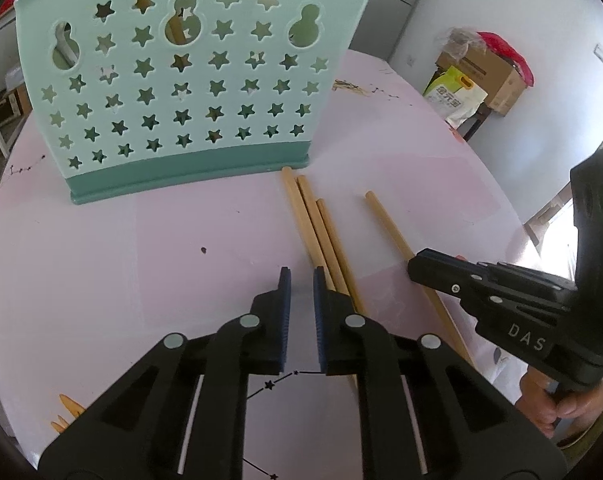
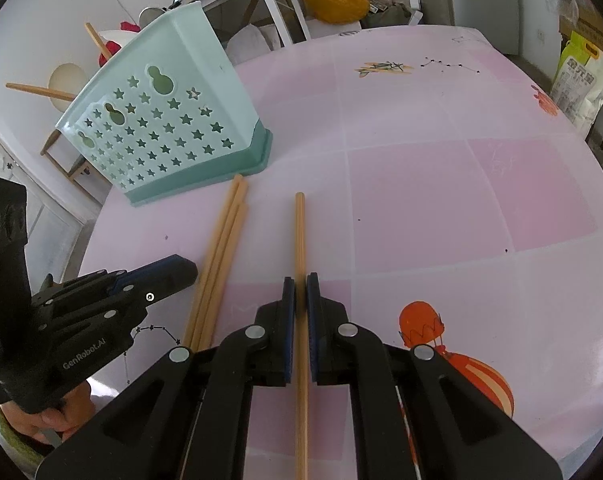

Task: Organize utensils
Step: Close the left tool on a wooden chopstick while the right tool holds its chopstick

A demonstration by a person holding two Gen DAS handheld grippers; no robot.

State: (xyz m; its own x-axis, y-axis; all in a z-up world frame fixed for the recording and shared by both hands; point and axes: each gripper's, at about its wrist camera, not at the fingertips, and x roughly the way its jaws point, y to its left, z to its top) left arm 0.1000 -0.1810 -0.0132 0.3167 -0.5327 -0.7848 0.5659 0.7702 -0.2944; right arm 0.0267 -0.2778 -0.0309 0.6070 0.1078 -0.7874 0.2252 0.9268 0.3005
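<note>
Pink table (image 2: 461, 200): right gripper (image 2: 300, 280) jaws clamp one chopstick (image 2: 300, 232); left gripper (image 1: 302, 276) jaws nearly closed, empty.

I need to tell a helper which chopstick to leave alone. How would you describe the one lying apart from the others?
Start at the mint green holder with star cut-outs on the pink table. In front of its base lie three chopsticks bundled side by side. The single chopstick lies apart to their right, and it alone runs between the jaws of the right gripper, which are shut on it.
</note>
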